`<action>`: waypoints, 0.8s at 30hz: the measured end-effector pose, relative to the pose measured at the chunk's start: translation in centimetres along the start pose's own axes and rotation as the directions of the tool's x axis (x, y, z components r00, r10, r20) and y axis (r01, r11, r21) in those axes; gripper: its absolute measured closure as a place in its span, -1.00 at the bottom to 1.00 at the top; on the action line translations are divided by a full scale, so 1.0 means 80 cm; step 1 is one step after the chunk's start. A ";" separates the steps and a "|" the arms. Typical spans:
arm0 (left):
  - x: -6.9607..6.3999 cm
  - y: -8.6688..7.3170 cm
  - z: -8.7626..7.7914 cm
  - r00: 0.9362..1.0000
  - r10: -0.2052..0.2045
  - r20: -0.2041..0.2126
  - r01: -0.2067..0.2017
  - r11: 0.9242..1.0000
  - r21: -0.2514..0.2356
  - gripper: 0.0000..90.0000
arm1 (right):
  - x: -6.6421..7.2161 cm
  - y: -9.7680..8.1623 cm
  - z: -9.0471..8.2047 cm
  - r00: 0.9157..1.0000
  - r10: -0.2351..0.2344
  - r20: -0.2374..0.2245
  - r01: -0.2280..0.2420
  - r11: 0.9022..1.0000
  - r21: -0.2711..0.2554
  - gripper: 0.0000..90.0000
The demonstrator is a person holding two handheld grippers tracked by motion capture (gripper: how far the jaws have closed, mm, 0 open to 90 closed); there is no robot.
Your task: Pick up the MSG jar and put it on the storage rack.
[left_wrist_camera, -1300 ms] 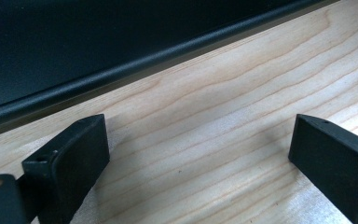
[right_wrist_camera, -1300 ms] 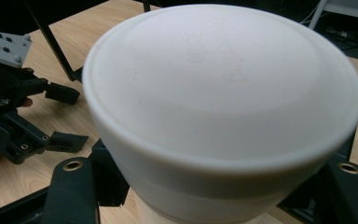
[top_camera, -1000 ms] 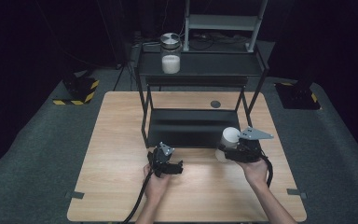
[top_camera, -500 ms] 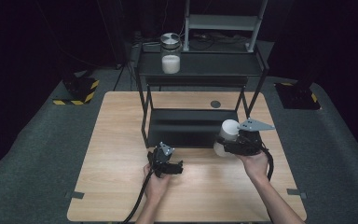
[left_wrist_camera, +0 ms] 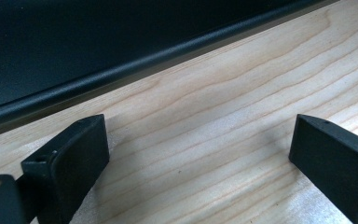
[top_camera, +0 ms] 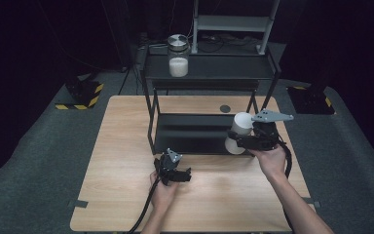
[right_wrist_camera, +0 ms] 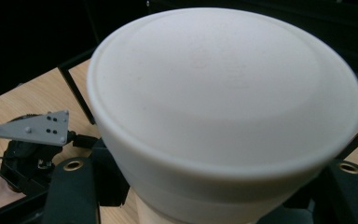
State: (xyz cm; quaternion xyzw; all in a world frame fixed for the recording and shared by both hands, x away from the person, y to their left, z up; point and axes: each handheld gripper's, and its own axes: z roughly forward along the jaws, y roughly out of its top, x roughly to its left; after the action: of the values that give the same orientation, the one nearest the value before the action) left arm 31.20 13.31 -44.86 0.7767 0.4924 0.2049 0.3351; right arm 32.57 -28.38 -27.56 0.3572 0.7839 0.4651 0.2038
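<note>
While the right gripper [top_camera: 237, 141] clamps it, the white cup [right_wrist_camera: 223, 112] bears no readable writing.

A wooden table [top_camera: 126, 161] carries a black metal rack [top_camera: 151, 122] with two shelves. On the upper shelf [top_camera: 224, 68] stands a glass jar [top_camera: 178, 56], metal-lidded and about half full of something white. A small dark disc [top_camera: 225, 108] is set in the tabletop behind the rack. Two yellow-and-black striped bases [top_camera: 80, 95] rest on the grey floor [top_camera: 39, 156].
</note>
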 end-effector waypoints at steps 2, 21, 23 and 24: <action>0.000 0.000 0.000 1.000 0.000 0.000 0.000 1.000 0.000 -0.90 | 0.000 0.007 -0.004 1.000 -0.006 0.000 0.006 1.000 -0.005 -0.25; 0.000 0.000 0.000 1.000 0.000 -0.001 0.000 1.000 0.000 -0.90 | -0.012 0.068 -0.035 1.000 -0.009 -0.008 0.009 1.000 -0.028 -0.24; 0.000 0.000 0.000 1.000 0.000 -0.001 0.000 1.000 0.000 -0.90 | -0.014 0.074 -0.038 1.000 -0.002 -0.011 0.002 0.999 -0.033 -0.24; 0.000 0.000 0.000 1.000 0.001 -0.002 -0.001 1.000 0.000 -0.90 | -0.014 0.076 -0.040 1.000 -0.001 -0.010 0.000 0.999 -0.035 -0.24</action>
State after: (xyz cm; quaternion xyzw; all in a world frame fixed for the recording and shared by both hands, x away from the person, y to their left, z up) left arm 31.19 13.29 -44.85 0.7767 0.4923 0.2057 0.3346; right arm 33.53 -29.18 -20.70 0.3510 0.7768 0.4805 0.2060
